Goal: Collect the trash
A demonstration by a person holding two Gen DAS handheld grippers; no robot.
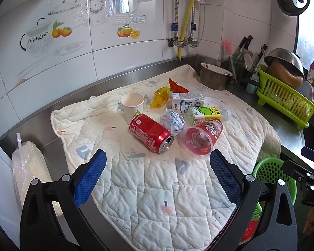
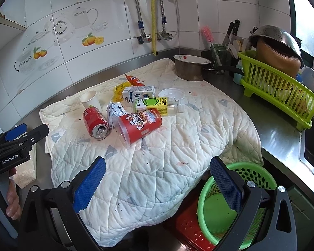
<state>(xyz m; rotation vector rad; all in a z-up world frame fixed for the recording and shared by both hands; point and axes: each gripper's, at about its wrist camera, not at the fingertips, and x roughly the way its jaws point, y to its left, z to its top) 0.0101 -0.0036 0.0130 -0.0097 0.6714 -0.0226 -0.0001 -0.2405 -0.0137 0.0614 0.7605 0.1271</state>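
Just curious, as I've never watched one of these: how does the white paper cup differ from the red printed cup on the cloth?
The white paper cup stands upright with its mouth up; the red printed cup lies on its side, mouth toward the camera. The paper cup is plain and opaque; the red cup has a clear rim and cartoon print. Both look empty and rest on the quilted cloth.

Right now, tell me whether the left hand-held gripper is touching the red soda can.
Apart. The left wrist view shows the open left hand-held gripper short of the red soda can, with bare quilted cloth between them.
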